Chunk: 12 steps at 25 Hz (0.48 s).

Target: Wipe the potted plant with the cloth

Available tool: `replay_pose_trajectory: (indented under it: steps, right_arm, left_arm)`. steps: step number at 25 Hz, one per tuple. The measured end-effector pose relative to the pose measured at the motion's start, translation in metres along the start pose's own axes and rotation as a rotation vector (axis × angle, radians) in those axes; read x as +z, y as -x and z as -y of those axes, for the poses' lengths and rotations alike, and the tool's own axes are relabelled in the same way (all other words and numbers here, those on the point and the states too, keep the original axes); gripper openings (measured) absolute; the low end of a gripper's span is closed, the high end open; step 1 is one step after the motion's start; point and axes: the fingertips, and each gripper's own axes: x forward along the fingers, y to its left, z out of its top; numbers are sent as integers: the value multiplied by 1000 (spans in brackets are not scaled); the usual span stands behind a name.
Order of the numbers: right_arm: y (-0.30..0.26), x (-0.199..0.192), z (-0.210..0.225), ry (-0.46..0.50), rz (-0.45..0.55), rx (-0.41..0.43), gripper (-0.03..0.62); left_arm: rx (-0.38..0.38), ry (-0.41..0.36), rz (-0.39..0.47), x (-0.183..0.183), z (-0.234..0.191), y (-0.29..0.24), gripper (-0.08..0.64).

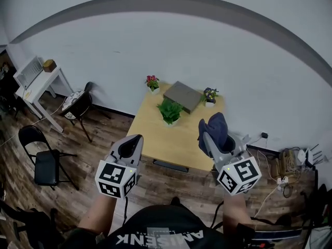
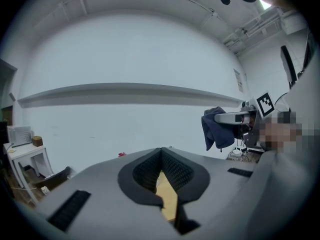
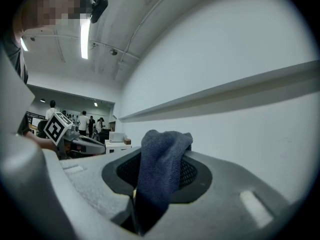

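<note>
The right gripper (image 3: 161,156) is clamping a dark blue terry cloth (image 3: 159,176) between its jaws, and the fabric is bunching above the tips. The left gripper (image 2: 161,156) is holding nothing, with its jaws pressed together. Both are hovering by the near edge of the light wooden table (image 1: 171,141). At mid-table a small white pot (image 1: 170,122) is holding the leafy green plant (image 1: 169,110). Smaller pots at the far corners are carrying a red-flowered plant (image 1: 152,81) and a purple-flowered plant (image 1: 209,94), flanking a flat grey box (image 1: 182,96).

Right gripper (image 3: 161,156): jaws closed on cloth (image 3: 159,171)
Cloth: dark blue, bunched above jaws
Left gripper (image 3: 94,145): at left edge
Backdrop: white wall (image 3: 240,44)
</note>
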Motion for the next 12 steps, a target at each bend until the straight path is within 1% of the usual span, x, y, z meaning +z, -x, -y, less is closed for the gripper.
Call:
replay_pose_trajectory:
  steps: [4, 7, 12]
  right_arm:
    - [0, -5, 28, -10, -7, 19, 126]
    - [-1, -8, 46, -18, -11, 31, 126]
    - [-9, -16, 75, -40, -18, 39, 126]
  left_arm:
    - [-22, -53, -39, 1, 22, -39, 2]
    - [-21, -43, -48, 0, 31, -62, 2]
    - [-20, -68, -95, -6, 39, -95, 2]
